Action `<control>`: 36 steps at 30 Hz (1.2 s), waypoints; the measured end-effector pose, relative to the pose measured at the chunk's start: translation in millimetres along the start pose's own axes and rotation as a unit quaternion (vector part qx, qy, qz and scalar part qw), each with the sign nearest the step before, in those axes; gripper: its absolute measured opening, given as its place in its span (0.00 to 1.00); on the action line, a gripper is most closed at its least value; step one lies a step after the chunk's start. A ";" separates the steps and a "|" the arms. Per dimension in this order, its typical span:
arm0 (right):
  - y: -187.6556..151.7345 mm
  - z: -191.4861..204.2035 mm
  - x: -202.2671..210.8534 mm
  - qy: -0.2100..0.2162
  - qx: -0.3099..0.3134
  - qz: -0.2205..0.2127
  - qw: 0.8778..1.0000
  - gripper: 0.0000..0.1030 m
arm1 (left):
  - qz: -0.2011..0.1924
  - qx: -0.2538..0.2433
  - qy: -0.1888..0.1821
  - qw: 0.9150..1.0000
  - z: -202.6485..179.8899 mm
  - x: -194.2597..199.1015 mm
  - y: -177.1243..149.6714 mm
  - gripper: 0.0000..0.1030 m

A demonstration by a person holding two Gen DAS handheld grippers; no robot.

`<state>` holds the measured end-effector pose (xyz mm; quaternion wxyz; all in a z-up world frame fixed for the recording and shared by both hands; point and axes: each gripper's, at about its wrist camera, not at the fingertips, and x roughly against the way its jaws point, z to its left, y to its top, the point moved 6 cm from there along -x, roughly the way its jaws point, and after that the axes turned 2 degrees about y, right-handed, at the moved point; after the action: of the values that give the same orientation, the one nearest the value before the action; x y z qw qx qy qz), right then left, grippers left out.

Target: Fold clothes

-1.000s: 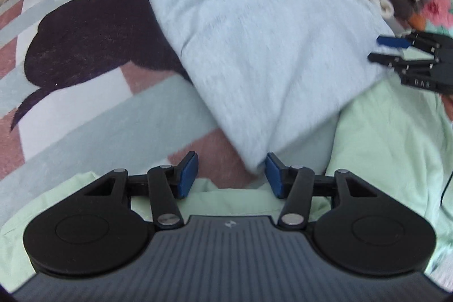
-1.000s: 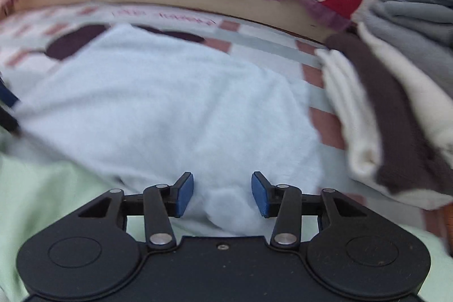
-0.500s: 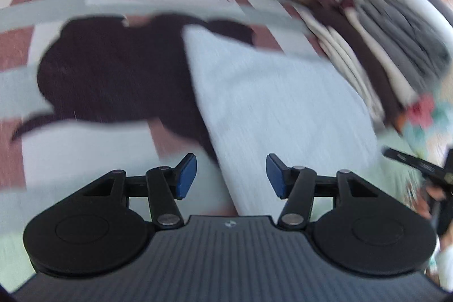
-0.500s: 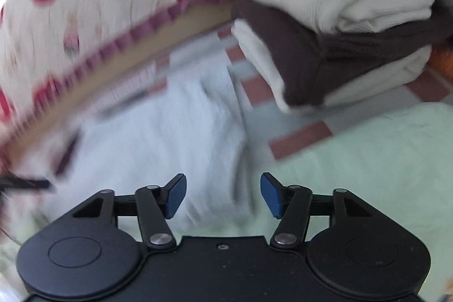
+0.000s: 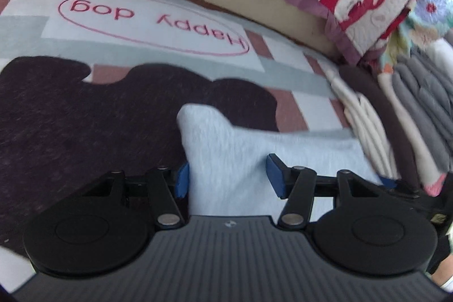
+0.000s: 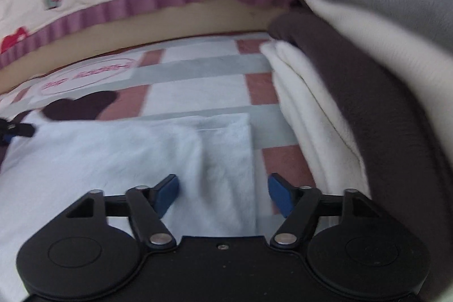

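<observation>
The left gripper (image 5: 228, 177) is closing around a raised corner of the light blue cloth (image 5: 243, 160). The right gripper (image 6: 222, 193) is opening over its right edge. Beyond lies open mat (image 6: 198, 92); folded clothes (image 6: 354, 92) crowd the right.

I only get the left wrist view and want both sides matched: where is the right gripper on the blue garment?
Observer: The right gripper straddles the light blue garment's right edge; its jaws are opening, pads off the cloth.
Operator: Is that edge doubled?
Observer: Yes, a folded-over layer lies along it.
Operator: Does it touch the stack?
Observer: No, a bare strip of checked blanket separates it from the stack of folded clothes.
</observation>
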<state>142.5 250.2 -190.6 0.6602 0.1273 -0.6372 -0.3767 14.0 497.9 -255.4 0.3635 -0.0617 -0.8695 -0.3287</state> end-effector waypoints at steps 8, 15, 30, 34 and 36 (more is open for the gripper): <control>4.6 22.6 7.7 0.065 0.054 -0.062 0.994 0.16 | -0.086 -0.104 0.005 0.991 -40.2 54.0 9.9 0.07; 78.5 93.4 14.2 0.066 0.160 -0.125 0.977 0.17 | -0.132 -0.090 0.015 0.987 -7.4 122.9 52.2 0.06; -18.6 346.7 -11.8 0.223 0.219 0.029 0.950 0.43 | -0.084 0.049 0.033 0.995 157.4 96.5 67.7 0.06; -58.7 366.8 -15.2 0.200 0.283 0.063 0.936 0.46 | -0.083 0.073 0.022 0.994 162.0 89.7 74.7 0.05; -72.2 366.6 -15.6 0.189 0.285 0.082 0.936 0.44 | -0.082 0.062 0.026 0.994 161.8 83.7 75.6 0.05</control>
<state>-223.8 325.5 -191.9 0.7332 0.3263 -0.5895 -0.0924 -116.5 645.3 -243.3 0.3609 0.0407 -0.8805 -0.3046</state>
